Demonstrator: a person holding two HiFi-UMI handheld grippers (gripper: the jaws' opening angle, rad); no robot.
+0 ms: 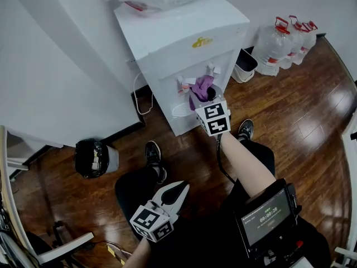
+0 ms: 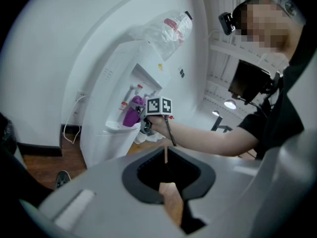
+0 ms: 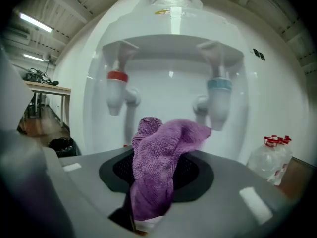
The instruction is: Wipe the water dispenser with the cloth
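Note:
The white water dispenser [image 1: 184, 38] stands against the wall, with a red tap [image 3: 116, 88] and a blue tap [image 3: 218, 95] under its front ledge. My right gripper [image 1: 204, 97] is held up in front of the taps, shut on a bunched purple cloth [image 3: 158, 167] that stands up out of its jaws. The cloth [image 1: 202, 87] sits just below and between the taps, over the drip tray. My left gripper [image 1: 177, 190] hangs low near the person's lap, well back from the dispenser, shut with nothing in it [image 2: 166, 155].
Several large water bottles [image 1: 281, 41] stand on the wooden floor to the dispenser's right, next to a small white bin [image 1: 244, 66]. A black round object [image 1: 92, 158] lies at the left by the wall. A cable [image 1: 136, 96] hangs beside the dispenser.

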